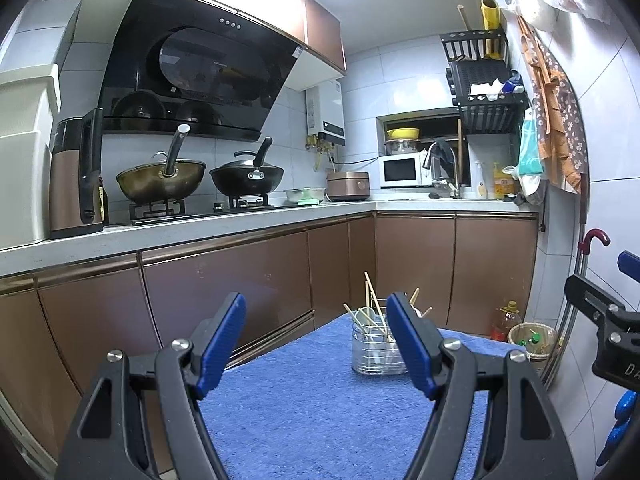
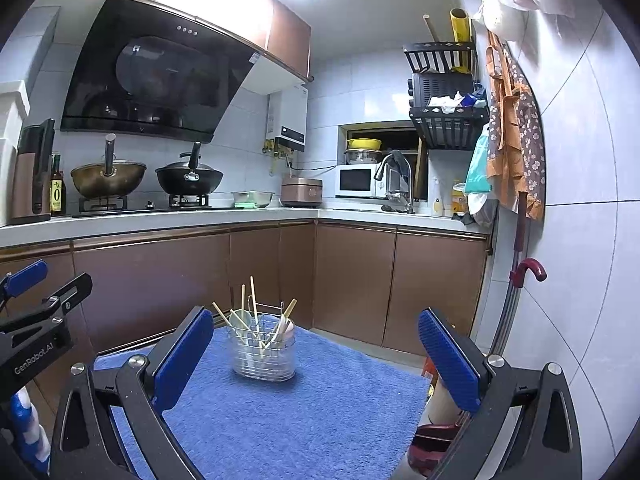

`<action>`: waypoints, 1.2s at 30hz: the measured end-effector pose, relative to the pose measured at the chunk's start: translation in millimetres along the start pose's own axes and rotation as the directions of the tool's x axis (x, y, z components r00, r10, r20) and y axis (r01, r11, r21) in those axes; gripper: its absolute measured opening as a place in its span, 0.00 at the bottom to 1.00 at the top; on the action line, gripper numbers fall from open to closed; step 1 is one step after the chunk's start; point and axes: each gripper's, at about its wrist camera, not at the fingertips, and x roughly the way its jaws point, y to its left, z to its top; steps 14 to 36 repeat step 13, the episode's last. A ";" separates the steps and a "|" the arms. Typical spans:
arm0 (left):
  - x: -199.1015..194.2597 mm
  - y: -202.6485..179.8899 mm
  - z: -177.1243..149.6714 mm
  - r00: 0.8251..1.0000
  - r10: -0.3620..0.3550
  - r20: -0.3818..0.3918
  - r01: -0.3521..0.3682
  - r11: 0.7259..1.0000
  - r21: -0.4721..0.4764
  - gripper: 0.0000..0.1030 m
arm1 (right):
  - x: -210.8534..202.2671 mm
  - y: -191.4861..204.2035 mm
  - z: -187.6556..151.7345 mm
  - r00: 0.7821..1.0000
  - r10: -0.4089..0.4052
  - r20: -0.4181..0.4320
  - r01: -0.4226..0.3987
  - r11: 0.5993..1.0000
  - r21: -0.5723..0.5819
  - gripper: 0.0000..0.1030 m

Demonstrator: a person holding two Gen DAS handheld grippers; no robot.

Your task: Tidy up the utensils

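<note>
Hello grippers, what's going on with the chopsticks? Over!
Both grippers open, empty: left gripper, right gripper. Chopsticks upright in holder on blue towel. Nothing in the way.

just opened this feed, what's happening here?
A person is holding two handheld grippers over a small table covered with a blue towel in a kitchen. The left gripper and right gripper are both open and empty, pointed at a clear utensil holder near the towel's far end. Chopsticks and what looks like a spoon already stand in it. No loose utensils show on the towel, and neither gripper touches the holder.
</note>
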 end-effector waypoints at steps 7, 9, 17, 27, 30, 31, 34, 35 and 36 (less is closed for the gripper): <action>-0.2 4.1 -1.0 1.000 0.005 0.002 -0.005 1.000 -0.011 0.69 | 1.8 1.8 -0.6 1.000 0.005 -0.004 -0.005 1.000 -0.004 1.00; 0.4 3.7 -0.9 1.000 0.007 0.000 -0.007 1.000 -0.011 0.69 | 2.6 1.1 -1.2 1.000 0.005 -0.007 -0.005 1.000 -0.004 1.00; 2.2 2.6 -1.9 1.000 0.010 -0.006 -0.010 1.000 -0.006 0.69 | 6.6 0.7 -4.0 1.000 0.003 -0.016 -0.003 1.000 -0.002 1.00; 2.2 2.6 -1.9 1.000 0.010 -0.006 -0.010 1.000 -0.006 0.69 | 6.6 0.7 -4.0 1.000 0.003 -0.016 -0.003 1.000 -0.002 1.00; 2.2 2.6 -1.9 1.000 0.010 -0.006 -0.010 1.000 -0.006 0.69 | 6.6 0.7 -4.0 1.000 0.003 -0.016 -0.003 1.000 -0.002 1.00; 2.2 2.6 -1.9 1.000 0.010 -0.006 -0.010 1.000 -0.006 0.69 | 6.6 0.7 -4.0 1.000 0.003 -0.016 -0.003 1.000 -0.002 1.00; 2.2 2.6 -1.9 1.000 0.010 -0.006 -0.010 1.000 -0.006 0.69 | 6.6 0.7 -4.0 1.000 0.003 -0.016 -0.003 1.000 -0.002 1.00; 2.2 2.6 -1.9 1.000 0.010 -0.006 -0.010 1.000 -0.006 0.69 | 6.6 0.7 -4.0 1.000 0.003 -0.016 -0.003 1.000 -0.002 1.00; 2.2 2.6 -1.9 1.000 0.010 -0.006 -0.010 1.000 -0.006 0.69 | 6.6 0.7 -4.0 1.000 0.003 -0.016 -0.003 1.000 -0.002 1.00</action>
